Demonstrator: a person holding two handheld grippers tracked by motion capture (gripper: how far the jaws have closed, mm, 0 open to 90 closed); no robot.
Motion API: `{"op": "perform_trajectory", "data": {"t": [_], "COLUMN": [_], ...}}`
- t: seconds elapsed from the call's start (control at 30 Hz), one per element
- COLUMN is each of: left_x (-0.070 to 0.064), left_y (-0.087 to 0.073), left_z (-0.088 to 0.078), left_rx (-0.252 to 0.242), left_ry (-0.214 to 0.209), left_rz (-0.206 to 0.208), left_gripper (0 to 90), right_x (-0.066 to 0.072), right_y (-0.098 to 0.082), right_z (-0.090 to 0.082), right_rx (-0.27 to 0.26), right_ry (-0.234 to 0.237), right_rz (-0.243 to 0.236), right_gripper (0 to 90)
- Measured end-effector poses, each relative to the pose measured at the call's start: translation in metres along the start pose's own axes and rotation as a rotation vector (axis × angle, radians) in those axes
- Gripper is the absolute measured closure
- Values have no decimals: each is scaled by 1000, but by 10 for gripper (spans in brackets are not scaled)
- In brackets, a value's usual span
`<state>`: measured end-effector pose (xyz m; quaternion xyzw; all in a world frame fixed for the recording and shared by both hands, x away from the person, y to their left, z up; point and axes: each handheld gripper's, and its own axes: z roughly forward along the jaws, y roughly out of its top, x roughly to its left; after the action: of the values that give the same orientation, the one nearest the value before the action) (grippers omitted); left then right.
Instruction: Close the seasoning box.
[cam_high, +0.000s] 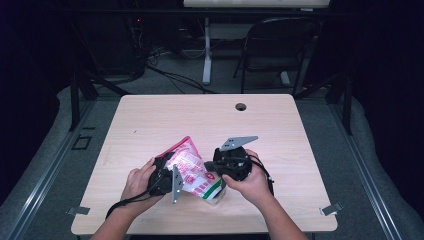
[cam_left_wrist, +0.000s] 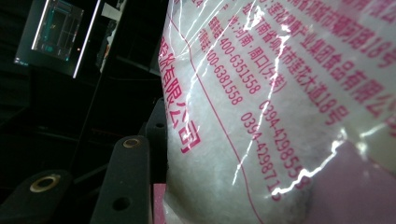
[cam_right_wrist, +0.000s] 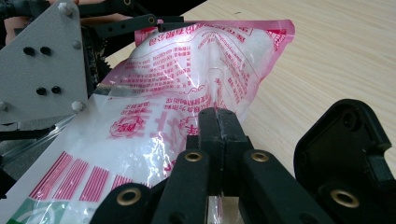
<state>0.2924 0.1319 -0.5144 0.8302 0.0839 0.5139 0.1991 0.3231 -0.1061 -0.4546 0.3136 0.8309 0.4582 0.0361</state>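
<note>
R gripper (cam_right_wrist: 218, 122) view: jaws pinched on bag (cam_right_wrist: 187, 79) edge; L gripper (cam_high: 162, 175) view: bag clamped, phone nos. legible.

Two black hand-held grippers, each with a grey plate

The left gripper (cam_high: 161, 176) and the right gripper (cam_high: 231, 162) have black bodies and jaws with brass-coloured rivets; each carries a grey three-cornered plate with dark holes and pale screws, and a black cable trails away. Forearms are bare.
</note>
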Motion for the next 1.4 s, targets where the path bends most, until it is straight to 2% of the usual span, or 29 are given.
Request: {"op": "perform_trajectory", "data": {"t": [0.07,0.4,0.73,1.1,1.4], "left_x": [1,1,-1,-2,-2], "left_y": [0,1,2,3,4], "left_z": [-1,0,1,1,1], "left_rx": [11,24,36,47,53], "left_ry": [8,32,67,79,106], "left_rz": [24,75,117,158,197], "left_gripper": [573,575,577,581,584], "right_x": [0,-2,-3,-4,-4], "right_y": [0,-2,-4,-4,-4], "right_z": [0,3,6,6,7], "right_rx": [4,5,10,29,33], "right_ry": [2,3,-7,-6,-8], "right_rz": [-1,8,4,14,11], "right_gripper": [900,900,900,900,900]}}
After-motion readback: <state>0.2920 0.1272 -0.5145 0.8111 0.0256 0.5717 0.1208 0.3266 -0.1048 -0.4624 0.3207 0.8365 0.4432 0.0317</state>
